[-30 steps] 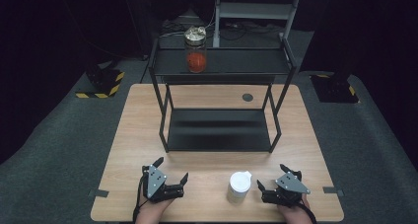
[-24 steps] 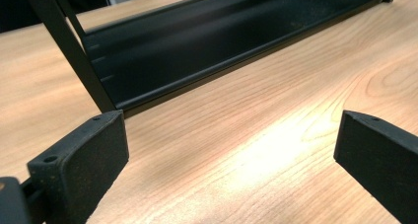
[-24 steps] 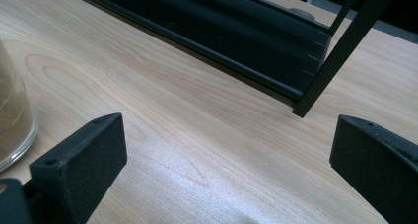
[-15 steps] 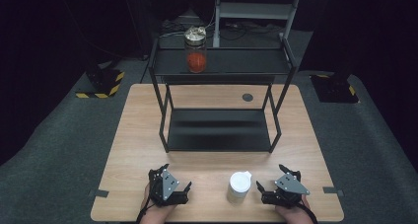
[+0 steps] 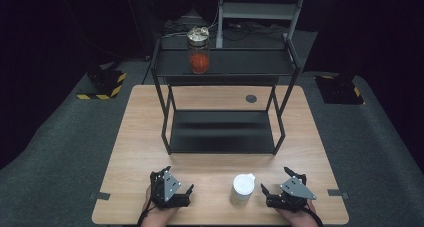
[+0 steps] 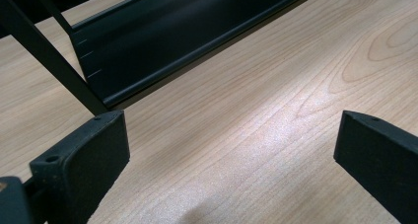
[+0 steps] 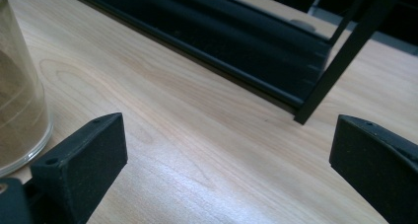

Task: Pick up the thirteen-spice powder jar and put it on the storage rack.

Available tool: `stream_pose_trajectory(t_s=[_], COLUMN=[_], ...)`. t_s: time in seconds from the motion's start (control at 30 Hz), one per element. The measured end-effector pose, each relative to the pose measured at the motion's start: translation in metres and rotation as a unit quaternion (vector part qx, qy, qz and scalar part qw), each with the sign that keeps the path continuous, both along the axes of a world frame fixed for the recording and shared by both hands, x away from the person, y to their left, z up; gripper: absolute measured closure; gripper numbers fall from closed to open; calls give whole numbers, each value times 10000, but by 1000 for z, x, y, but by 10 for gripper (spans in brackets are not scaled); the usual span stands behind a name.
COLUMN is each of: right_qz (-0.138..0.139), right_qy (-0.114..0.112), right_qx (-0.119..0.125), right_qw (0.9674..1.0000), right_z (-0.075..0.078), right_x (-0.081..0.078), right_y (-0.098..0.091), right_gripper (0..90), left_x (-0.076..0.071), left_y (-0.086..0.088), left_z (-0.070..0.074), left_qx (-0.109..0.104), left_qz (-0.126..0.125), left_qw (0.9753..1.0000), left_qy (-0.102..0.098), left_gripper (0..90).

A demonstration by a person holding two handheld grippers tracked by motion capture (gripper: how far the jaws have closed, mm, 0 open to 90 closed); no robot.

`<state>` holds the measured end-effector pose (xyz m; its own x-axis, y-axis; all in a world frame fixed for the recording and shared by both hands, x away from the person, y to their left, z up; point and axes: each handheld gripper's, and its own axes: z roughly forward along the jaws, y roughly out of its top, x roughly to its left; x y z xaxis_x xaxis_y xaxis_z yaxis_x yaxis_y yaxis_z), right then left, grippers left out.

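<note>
Fingers on both my grippers are spread wide, gripping nothing. My left gripper (image 5: 176,189) and right gripper (image 5: 281,191) rest at the near edge of the desk (image 5: 140,137). Between them, just left of the right gripper, stands the white-lidded jar (image 5: 243,188).

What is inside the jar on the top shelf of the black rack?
In the high view, the jar on the rack's top shelf holds something orange-red in its lower half. What that is cannot be told; the metallic lid covers the inside from above.
</note>
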<state>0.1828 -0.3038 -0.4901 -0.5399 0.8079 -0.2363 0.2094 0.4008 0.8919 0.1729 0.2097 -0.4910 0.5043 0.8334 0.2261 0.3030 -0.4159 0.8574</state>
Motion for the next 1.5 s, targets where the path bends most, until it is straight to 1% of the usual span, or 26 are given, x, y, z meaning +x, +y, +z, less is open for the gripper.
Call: stream_pose_trajectory(t_s=[0.07,0.17,0.27,0.4,0.47,0.57,0.63,0.77,0.87,0.93,0.97,1.17,1.33,1.5], right_qz=[28,119,193,244,269,310,395,536,699,730,823,1011,1132,1160], right_qy=[-72,-216,-276,-327,-429,-491,-537,-553,-573,-571,-559,-546,-467,-402], right_qx=[109,205,345,426,573,706,865,1042,1138,1156,1222,1311,1280,1220], right_qw=[9999,9995,9988,9983,9971,9958,9940,9916,9894,9890,9875,9847,9842,9849], right_z=[3,9,15,20,24,26,28,30,31,31,31,28,26,23], right_x=[-4,-9,-15,-20,-26,-29,-32,-35,-36,-36,-37,-38,-38,-38], right_y=[-2,-4,-6,-8,-9,-10,-11,-10,-8,-7,-5,0,6,12], right_gripper=[3,3,2,3,2,0,0,0,0,0,0,0,0,0], left_x=[0,1,0,0,0,-1,-2,-2,-2,-2,-2,-3,-3,-3], left_y=[-1,0,2,2,1,-1,-2,-1,0,0,0,-1,-1,-1], left_z=[0,0,0,0,0,-1,-1,-1,-1,-1,-1,-2,-1,-2], left_qx=[16,-7,-47,-52,-32,42,59,57,37,27,27,67,79,58], left_qz=[16,-1,6,-3,1,-12,-14,-16,-21,-15,-11,-48,-47,-42], left_qw=[10000,10000,10000,10000,10000,10000,10000,10000,10000,10000,10000,9999,9999,9999], left_qy=[-4,18,-1,5,-8,-40,-53,-53,-59,-61,-57,-90,-85,-82], left_gripper=[7,7,7,7,7,7,7,7,7,7,7,7,7,7])
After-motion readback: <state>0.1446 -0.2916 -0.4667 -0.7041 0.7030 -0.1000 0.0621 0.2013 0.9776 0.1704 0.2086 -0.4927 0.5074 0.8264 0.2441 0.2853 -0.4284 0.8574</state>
